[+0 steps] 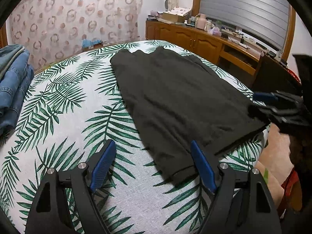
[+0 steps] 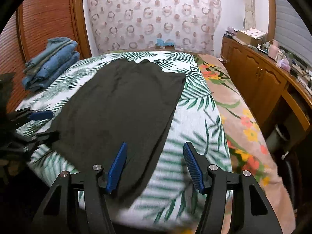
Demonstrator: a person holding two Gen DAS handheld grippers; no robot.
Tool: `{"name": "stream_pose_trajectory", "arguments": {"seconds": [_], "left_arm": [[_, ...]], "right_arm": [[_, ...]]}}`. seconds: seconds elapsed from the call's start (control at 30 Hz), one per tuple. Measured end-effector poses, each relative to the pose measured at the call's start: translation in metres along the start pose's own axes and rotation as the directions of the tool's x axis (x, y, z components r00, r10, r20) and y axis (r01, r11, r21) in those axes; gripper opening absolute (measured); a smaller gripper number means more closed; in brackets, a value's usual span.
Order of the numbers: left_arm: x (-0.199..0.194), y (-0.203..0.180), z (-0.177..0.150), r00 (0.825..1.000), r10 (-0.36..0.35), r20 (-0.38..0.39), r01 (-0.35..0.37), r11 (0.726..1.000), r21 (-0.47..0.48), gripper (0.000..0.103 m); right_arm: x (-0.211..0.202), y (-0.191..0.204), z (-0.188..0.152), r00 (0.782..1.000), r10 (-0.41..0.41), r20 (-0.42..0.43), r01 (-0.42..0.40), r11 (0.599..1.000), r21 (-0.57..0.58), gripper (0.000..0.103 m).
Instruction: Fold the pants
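Lying flat on the leaf-print bed (image 1: 64, 105): dark pants (image 1: 175, 97), already doubled leg over leg by the look of it, long axis running from the near edge of the bed away toward the patterned curtain (image 1: 78, 19), waistband seemingly at the far end and cuffs at the near end. Hovering at the near end with jaws spread wide and gripping nothing: left gripper (image 1: 154, 165), its right-hand pad just beside the near left corner of the cloth, most of its opening over bare bedspread. Hovering likewise with jaws apart and empty: right gripper (image 2: 154, 165), its left-hand pad over the near right corner of the pants (image 2: 120, 107), the rest of its span over bare bedspread. Sitting about equally near, one gripper per near corner, so probably calling for both corners to be pinched together and carried forward along the long axis toward the far end. Needing each gripper shifted slightly inward first, judging by how little cloth is lying between the pads. Stacked well apart at the far left: folded jeans (image 2: 50, 62), clear of the fold path.
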State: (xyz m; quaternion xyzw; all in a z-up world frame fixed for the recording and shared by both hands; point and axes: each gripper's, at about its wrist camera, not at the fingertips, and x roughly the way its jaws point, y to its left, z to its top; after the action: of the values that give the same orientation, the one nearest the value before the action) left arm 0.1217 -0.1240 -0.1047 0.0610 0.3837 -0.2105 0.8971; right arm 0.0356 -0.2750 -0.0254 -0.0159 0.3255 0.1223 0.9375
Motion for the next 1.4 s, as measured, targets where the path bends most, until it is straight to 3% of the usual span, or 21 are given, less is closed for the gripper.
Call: {"name": "stream_pose_trajectory", "arguments": {"seconds": [0.43,0.6,0.67,0.77,0.9,1.03,1.4], "left_arm": [[-0.001,0.0,-0.002,1.0,-0.005,0.023,0.005,1.0,0.003,0.08],[-0.003,-0.001,-0.004,1.0,-0.007,0.029,0.007,1.0,0.003,0.08],[-0.003,-0.001,-0.004,1.0,-0.007,0.028,0.007,1.0,0.003,0.08],[-0.003,-0.001,-0.004,1.0,-0.006,0.027,0.006,1.0,0.002,0.08],[-0.005,0.0,-0.004,1.0,-0.006,0.013,0.007,1.0,-0.012,0.08],[-0.01,-0.004,-0.005,0.998,-0.063,-0.016,0.063,0.998,0.0,0.08],[-0.02,-0.014,-0.013,0.996,-0.084,-0.017,0.085,0.995,0.043,0.05]], "right_arm": [[-0.005,0.01,-0.014,0.999,0.037,-0.031,-0.036,0.999,0.028,0.056],[-0.005,0.015,-0.014,0.997,0.07,-0.031,-0.07,0.997,0.017,0.042],[-0.004,0.017,-0.013,0.995,0.096,-0.033,-0.096,0.995,0.014,0.028],[-0.006,0.026,-0.014,0.996,0.087,-0.032,-0.088,0.996,-0.032,0.018],[-0.006,0.027,-0.016,0.996,0.09,-0.024,-0.09,0.995,-0.03,0.017],[-0.006,0.027,-0.016,0.995,0.092,-0.023,-0.093,0.995,-0.029,0.017],[-0.006,0.029,-0.016,0.995,0.094,-0.017,-0.094,0.995,-0.031,0.017]]}}
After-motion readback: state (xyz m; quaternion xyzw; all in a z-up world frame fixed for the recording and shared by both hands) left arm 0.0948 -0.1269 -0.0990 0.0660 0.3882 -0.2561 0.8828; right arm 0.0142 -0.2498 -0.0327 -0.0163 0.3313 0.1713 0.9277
